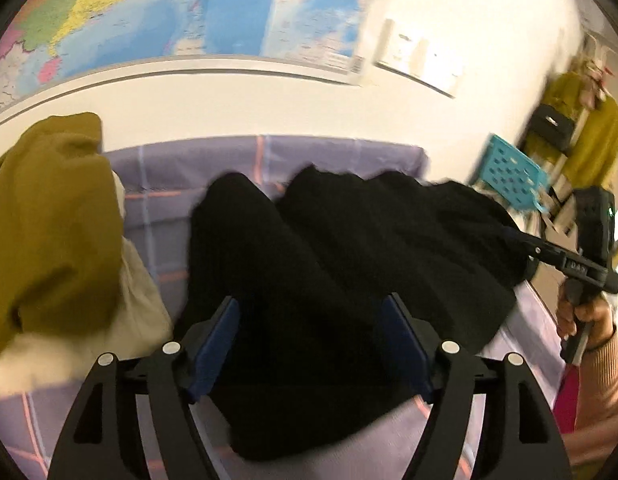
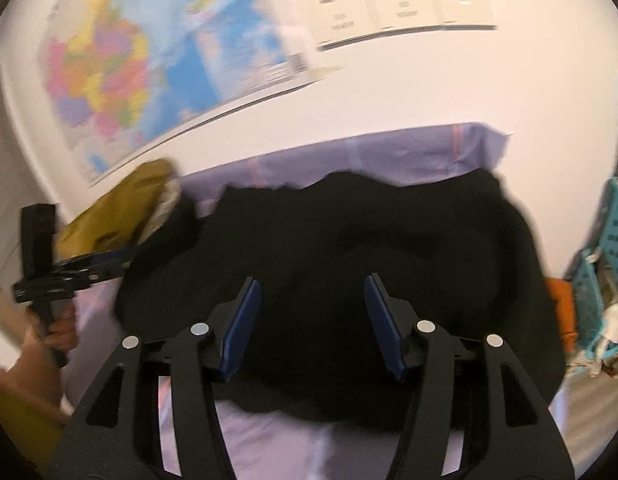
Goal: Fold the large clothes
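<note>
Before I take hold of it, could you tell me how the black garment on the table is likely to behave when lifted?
The black garment lies bunched in soft folds on the lilac cloth, so it will probably drape and sag, not hold shape. It covers much of the table, so a single grip would likely leave the rest trailing. Its surface looks matte, so it will probably not slip.

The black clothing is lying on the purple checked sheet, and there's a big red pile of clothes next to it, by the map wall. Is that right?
Almost. The black garment does lie on the purple checked sheet, below the wall map. But the pile of clothes beside it is mustard yellow, not red, with a cream piece underneath. The left wrist view shows this best.
</note>
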